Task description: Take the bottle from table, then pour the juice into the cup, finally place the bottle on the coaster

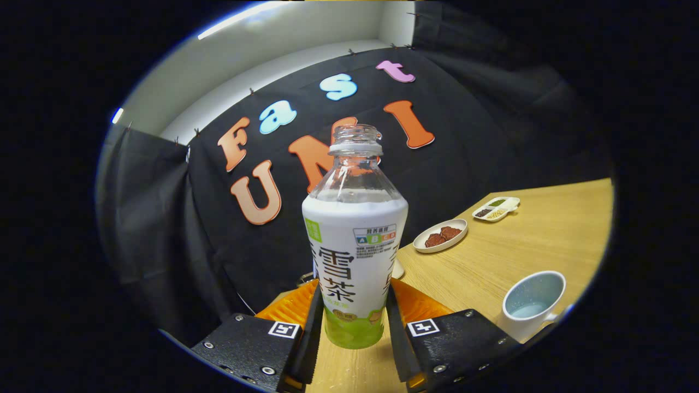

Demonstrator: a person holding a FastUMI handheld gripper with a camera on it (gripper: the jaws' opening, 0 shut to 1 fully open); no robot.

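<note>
1. The gripper [352,322] is clamped on the bottle [354,256], both fingers pressing its lower labelled body.
2. The bottle is uncapped, upright between the fingers, above the bench [524,245].
3. The cup [532,305] stands to the right, near the fingers, with some liquid in it.
4. I judge the thin plastic light, squashy and slick; a low, firm hold suits it.

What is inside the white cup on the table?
The cup, right of the gripper shut on the bottle, holds a little pale liquid at its bottom; the near wall hides the rest.
</note>
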